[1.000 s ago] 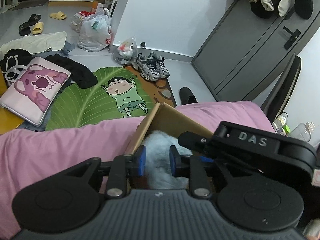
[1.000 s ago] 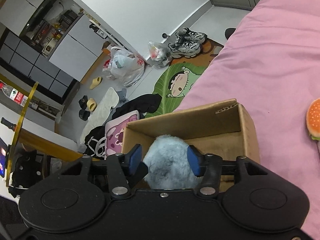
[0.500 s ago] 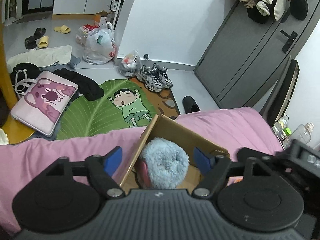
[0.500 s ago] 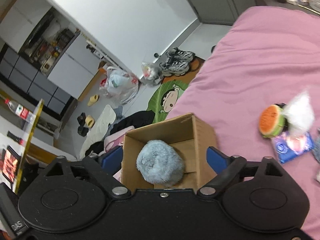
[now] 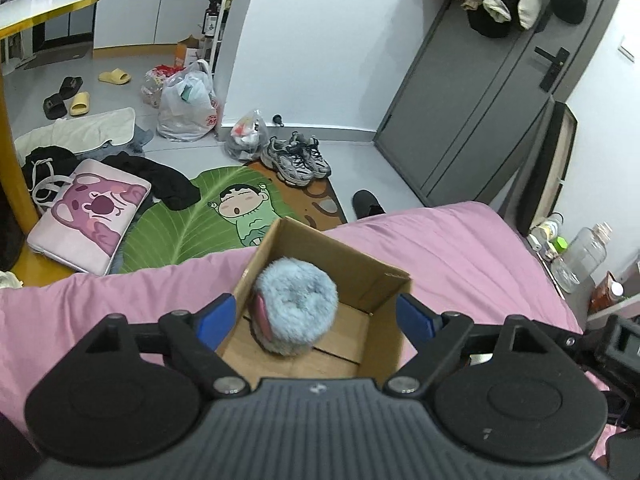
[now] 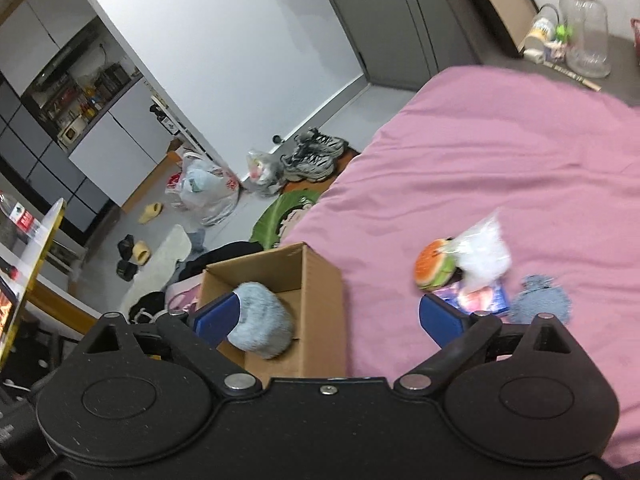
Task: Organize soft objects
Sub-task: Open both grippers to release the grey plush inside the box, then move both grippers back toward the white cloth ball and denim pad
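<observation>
Both grippers have let go of the plush (image 5: 295, 307) and lifted back from it. It sits in the box (image 5: 362, 270) on the pink bed (image 5: 440, 248), below and apart from the spread, still-opening blue pads of the left gripper (image 5: 316, 320) and right gripper (image 6: 328, 316). It is round, fluffy, grey-blue, with a pink patch on its left.

Black ribbed claw (image 5: 316, 322) bodies, blue pads (image 5: 216, 317), silver screws.

fluffy grey-blue plush (image 5: 294, 307): rounded, pink patch on its side, resting inside box | cardboard box (image 5: 372, 272): open-topped, on the pink bedspread near the bed's edge
</observation>
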The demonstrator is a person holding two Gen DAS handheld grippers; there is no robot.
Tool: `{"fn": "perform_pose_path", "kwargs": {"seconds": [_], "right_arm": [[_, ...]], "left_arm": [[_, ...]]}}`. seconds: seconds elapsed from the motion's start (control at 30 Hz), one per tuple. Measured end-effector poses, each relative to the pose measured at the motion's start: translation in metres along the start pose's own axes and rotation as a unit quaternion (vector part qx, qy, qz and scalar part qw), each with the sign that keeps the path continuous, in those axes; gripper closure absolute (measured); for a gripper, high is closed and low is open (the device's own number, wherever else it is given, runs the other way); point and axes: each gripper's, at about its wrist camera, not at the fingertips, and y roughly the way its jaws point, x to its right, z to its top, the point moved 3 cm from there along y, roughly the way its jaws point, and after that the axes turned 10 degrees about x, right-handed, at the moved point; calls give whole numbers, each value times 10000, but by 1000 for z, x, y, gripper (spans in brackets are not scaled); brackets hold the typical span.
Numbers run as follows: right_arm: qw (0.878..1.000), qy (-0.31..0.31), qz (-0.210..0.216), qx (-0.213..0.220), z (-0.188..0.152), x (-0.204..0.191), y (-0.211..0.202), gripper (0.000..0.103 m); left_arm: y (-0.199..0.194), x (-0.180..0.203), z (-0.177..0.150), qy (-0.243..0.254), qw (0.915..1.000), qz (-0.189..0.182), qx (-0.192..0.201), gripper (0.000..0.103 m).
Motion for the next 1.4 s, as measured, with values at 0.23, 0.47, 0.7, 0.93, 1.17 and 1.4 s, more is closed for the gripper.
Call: {"fn": "perform_pose_path", "kwargs": {"seconds": [0.23, 0.47, 0.7, 0.93, 1.17, 1.4], "right_arm": [[9997, -126, -180, 147, -2, 18, -22, 5], [9988, -203, -427, 163, -5, 41, -42, 2], [9991, 18, -427, 4, -8, 71, -52, 1], [9981, 330, -514, -109, -13, 100, -53, 1], [9963, 621, -562, -171, -16, 129, -47, 1], [9912, 1171, -609, -65, -15, 159, -41, 1]], "left_arm": [[-19, 17, 0, 178, 9997, -48, 132, 17], [-31, 35, -3, 282, 9995, -146, 42, 17], [-29, 55, -15, 598, 9970, -337, -369, 17], [-25, 77, -31, 863, 9941, -408, -510, 9], [-17, 104, -48, 1054, 9905, -603, -652, 1], [-1, 130, -71, 1219, 9860, -730, -875, 1]]}}
